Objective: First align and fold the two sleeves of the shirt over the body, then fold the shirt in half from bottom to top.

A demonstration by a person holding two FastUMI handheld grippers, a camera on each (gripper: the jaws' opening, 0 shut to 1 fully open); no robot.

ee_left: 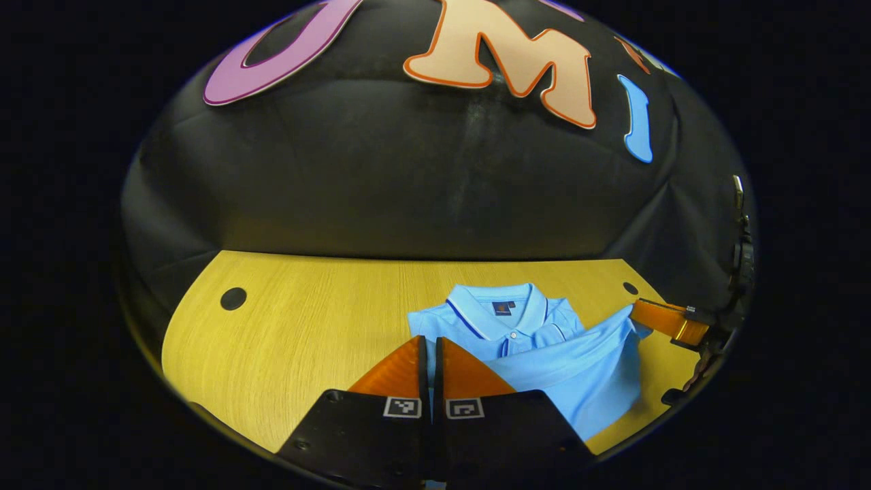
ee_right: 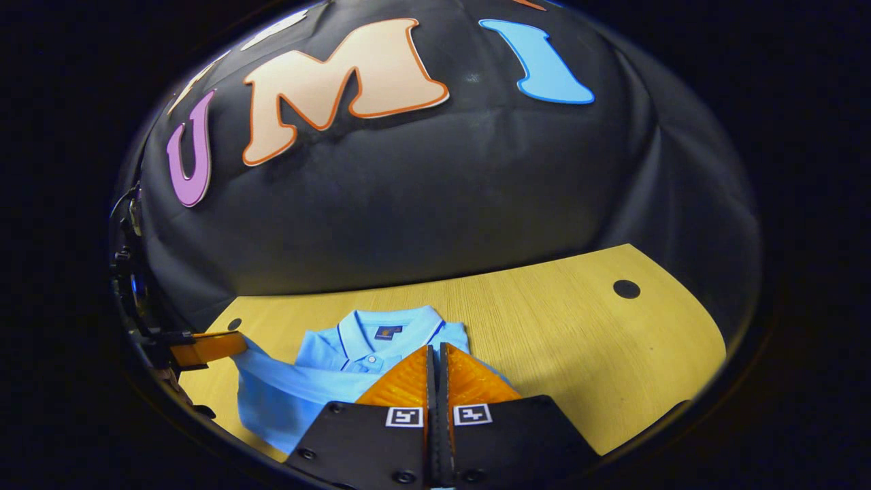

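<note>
A light blue polo shirt with a dark-trimmed collar [ee_left: 524,340] lies on the yellow wood-grain worktop [ee_left: 306,327], collar toward the far edge, with the body doubled so that a lifted band of cloth runs across below the collar. In the left gripper view the left gripper [ee_left: 431,354] has its jaws closed almost together on a thin fold of that blue fabric, and at the right of that view the right gripper [ee_left: 670,320] pinches the other end of the raised edge. The right gripper view agrees: its own jaws [ee_right: 435,364] are pressed narrow over cloth, with the left gripper at the left holding the stretched hem. The sleeves appear tucked in already, so this looks like the bottom-to-top fold in progress. To do it well, I judge both hands should carry the hem toward the collar at the same height and pace, keeping the edge taut between them so it does not sag or twist, then lay it level with the shoulders just short of the collar before the jaws release.
</note>
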